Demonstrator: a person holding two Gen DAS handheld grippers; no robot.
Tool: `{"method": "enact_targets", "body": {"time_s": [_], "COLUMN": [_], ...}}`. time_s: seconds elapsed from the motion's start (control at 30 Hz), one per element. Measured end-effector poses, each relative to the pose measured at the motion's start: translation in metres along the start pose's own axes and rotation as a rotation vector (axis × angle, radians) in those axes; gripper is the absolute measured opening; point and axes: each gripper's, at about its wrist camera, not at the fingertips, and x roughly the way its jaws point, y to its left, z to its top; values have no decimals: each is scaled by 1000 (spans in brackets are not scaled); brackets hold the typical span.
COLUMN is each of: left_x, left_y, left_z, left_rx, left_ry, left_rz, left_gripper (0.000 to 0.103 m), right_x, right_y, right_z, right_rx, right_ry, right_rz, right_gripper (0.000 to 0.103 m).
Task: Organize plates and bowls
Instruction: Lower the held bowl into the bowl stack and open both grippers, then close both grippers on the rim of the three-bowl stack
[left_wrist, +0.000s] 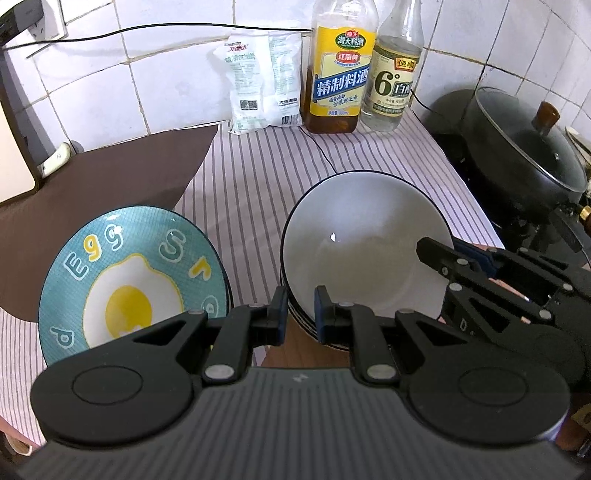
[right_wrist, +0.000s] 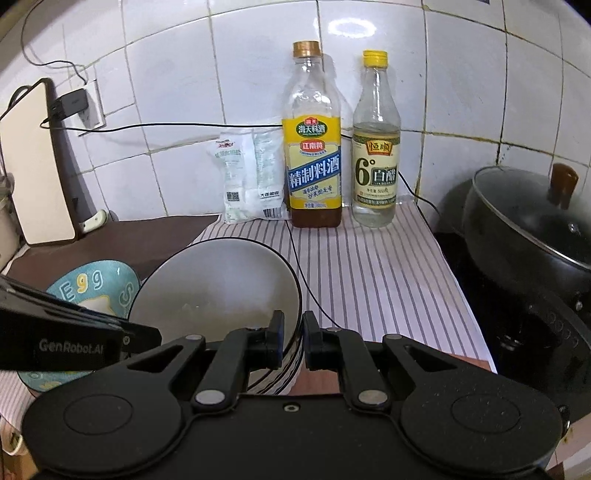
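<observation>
A white bowl (left_wrist: 364, 243) with a dark rim stands on the striped cloth; it also shows in the right wrist view (right_wrist: 221, 284). My right gripper (right_wrist: 293, 341) is shut on its right rim, one finger inside and one outside. In the left wrist view the right gripper (left_wrist: 447, 258) reaches in from the right onto that rim. My left gripper (left_wrist: 300, 314) straddles the bowl's near-left rim with a small gap; I cannot tell whether it grips. A teal plate (left_wrist: 129, 280) printed with a fried egg lies to the left of the bowl, also in the right wrist view (right_wrist: 96, 284).
Against the tiled wall stand a cooking wine bottle (right_wrist: 312, 162), a vinegar bottle (right_wrist: 376, 147) and a white bag (right_wrist: 251, 177). A black pot with a glass lid (right_wrist: 524, 229) sits on the stove at right. A brown mat (left_wrist: 110, 173) and a cable (right_wrist: 306, 266) lie on the counter.
</observation>
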Motion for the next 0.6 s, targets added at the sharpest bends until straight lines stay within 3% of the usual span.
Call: {"method": "enact_targets", "body": {"time_s": [0.27, 0.43, 0.6], "left_x": [-10, -25, -37], "left_y": [14, 22, 28], "left_z": [-8, -17, -24], "left_rx": [-75, -94, -115], "left_ry": [-50, -122, -170], "left_rz": [-73, -120, -180], "left_gripper": [19, 22, 32], "right_x": [-24, -52, -72], "right_y": [-2, -7, -7], "right_z": [-7, -11, -21], "right_rx": [-42, -65, -124], "right_ry": [-72, -127, -153], "right_rz": [39, 60, 67], "right_gripper": [18, 28, 47]}}
